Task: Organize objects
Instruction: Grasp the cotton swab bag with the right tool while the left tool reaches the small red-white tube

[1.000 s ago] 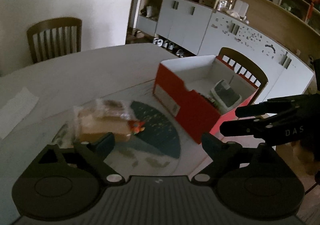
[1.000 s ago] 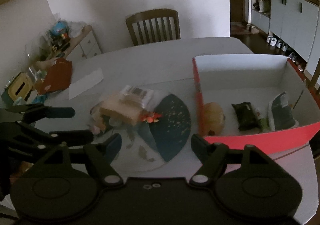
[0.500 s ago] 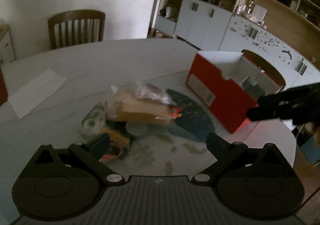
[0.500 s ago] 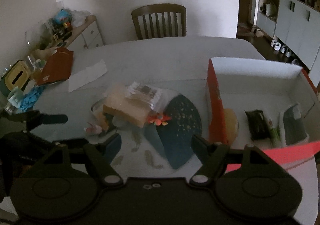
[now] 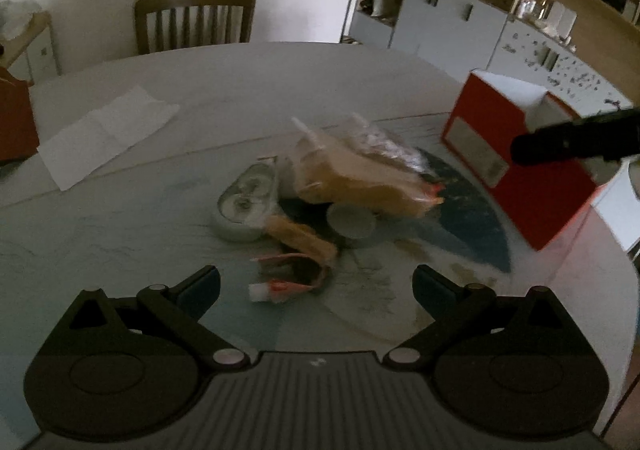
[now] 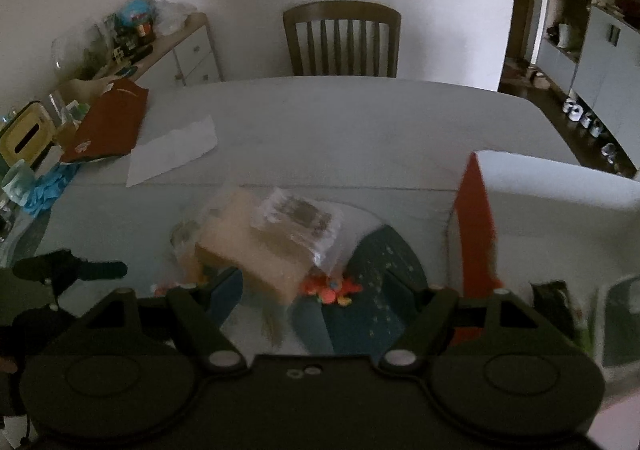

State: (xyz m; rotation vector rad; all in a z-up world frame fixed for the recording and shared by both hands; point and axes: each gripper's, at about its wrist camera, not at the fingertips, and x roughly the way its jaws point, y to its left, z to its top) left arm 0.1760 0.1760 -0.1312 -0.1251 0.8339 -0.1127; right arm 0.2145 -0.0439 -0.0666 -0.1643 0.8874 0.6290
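A pile of small objects lies mid-table: a tan block in clear plastic wrap [image 5: 356,177] [image 6: 256,246], a white tape dispenser [image 5: 246,205], a small grey cup [image 5: 352,221], a tan wrapped snack [image 5: 300,238] and an orange-red packet [image 5: 280,282]. An orange toy [image 6: 332,290] lies by the block. A red box [image 5: 520,173] [image 6: 478,217] stands at the right. My left gripper [image 5: 316,282] is open, just short of the packet. My right gripper [image 6: 314,290] is open over the block's near corner; one of its fingers [image 5: 572,137] shows in the left wrist view.
A white paper sheet [image 5: 104,133] [image 6: 172,149] lies at the left. A wooden chair [image 6: 342,37] stands behind the table. A dark round mat [image 5: 468,217] lies under the pile. A red bag [image 6: 112,121] and clutter sit on the left sideboard. The box holds dark packets [image 6: 556,310].
Both grippers have swung left, away from the red box and toward the pile. The pile now sits centred ahead of each open gripper and looks closer.
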